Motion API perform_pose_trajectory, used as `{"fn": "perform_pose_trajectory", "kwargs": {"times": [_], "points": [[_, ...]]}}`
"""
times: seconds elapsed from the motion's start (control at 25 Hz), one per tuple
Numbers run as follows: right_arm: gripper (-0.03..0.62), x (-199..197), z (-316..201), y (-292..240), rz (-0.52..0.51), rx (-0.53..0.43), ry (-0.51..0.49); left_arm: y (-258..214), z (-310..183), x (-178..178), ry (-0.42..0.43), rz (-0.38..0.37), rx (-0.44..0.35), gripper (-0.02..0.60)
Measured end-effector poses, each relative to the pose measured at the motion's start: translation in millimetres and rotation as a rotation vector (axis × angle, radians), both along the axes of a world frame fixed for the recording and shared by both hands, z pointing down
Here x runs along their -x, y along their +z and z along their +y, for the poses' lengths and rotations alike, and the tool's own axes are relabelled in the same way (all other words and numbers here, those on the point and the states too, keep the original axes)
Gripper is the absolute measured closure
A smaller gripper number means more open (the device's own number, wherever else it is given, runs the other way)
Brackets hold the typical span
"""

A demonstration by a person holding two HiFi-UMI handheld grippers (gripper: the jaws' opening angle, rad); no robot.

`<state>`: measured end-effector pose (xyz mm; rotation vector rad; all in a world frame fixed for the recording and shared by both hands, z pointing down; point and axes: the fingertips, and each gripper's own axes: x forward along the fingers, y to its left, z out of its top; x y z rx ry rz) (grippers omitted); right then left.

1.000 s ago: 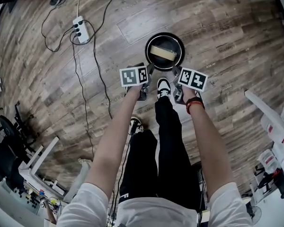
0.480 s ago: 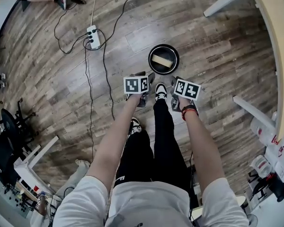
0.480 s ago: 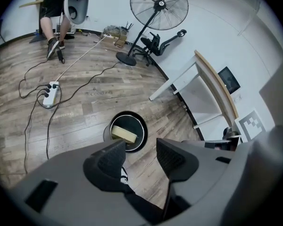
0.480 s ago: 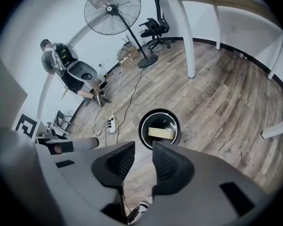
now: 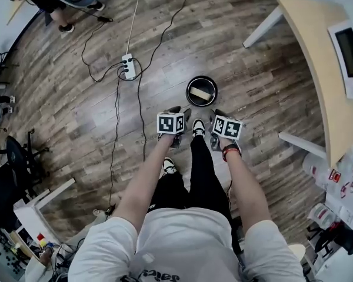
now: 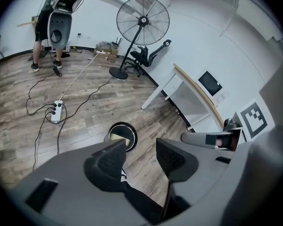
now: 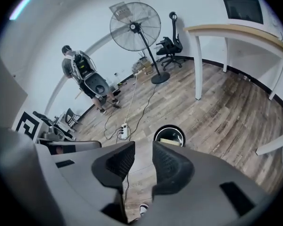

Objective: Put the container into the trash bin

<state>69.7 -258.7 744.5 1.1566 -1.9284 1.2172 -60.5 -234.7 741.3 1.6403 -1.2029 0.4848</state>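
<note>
The black round trash bin [image 5: 191, 91] stands on the wood floor just ahead of both grippers. A flat tan container [image 5: 201, 93] lies inside it. The bin [image 6: 128, 130] and the container [image 6: 117, 136] also show beyond the left jaws, and the bin [image 7: 170, 130] with the container [image 7: 168, 141] beyond the right jaws. My left gripper [image 5: 181, 113] is held near and left of the bin, open and empty. My right gripper [image 5: 216, 117] is near and right of it. Its jaws stand a narrower gap apart, with only floor between them.
A white power strip [image 5: 128, 67] with trailing cables lies left of the bin. A wooden desk [image 5: 317, 51] carrying a monitor [image 5: 350, 54] stands to the right. A floor fan [image 6: 142, 20], an office chair [image 6: 148, 55] and a standing person [image 6: 56, 22] are farther off.
The bin appears smaller and farther off in the head view as the view pulls back. Both grippers have drawn away from the bin's rim. The container stays in the bin.
</note>
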Motion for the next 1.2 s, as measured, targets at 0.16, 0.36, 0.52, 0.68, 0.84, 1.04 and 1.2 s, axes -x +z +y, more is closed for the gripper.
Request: {"fn": "perform_pose_trajectory", "kwargs": {"times": [0.16, 0.36, 0.52, 0.68, 0.84, 1.04, 1.2], "points": [[0.467, 6, 13, -66, -0.007, -0.085, -0.022, -60, 19, 4, -0.012, 0.009, -0.052, 0.368], [0.467, -4, 47, -139, -0.025, -0.152, 0.034, -137, 56, 6, -0.010, 0.010, -0.139, 0.370], [0.468, -3, 68, -188, -0.045, -0.231, 0.040, -189, 75, 7, 0.013, -0.001, -0.228, 0.373], [0.470, -5, 97, -218, -0.069, -0.280, 0.042, -224, 100, 4, -0.001, -0.004, -0.298, 0.380], [0.470, 4, 117, -250, -0.067, -0.349, 0.024, -246, 123, 11, 0.011, -0.015, -0.343, 0.385], [0.474, 9, 137, -277, -0.087, -0.410, 0.001, -269, 141, 17, 0.037, -0.066, -0.411, 0.385], [0.476, 8, 157, -290, -0.075, -0.449, -0.010, -284, 158, 20, 0.056, -0.076, -0.453, 0.385]]}}
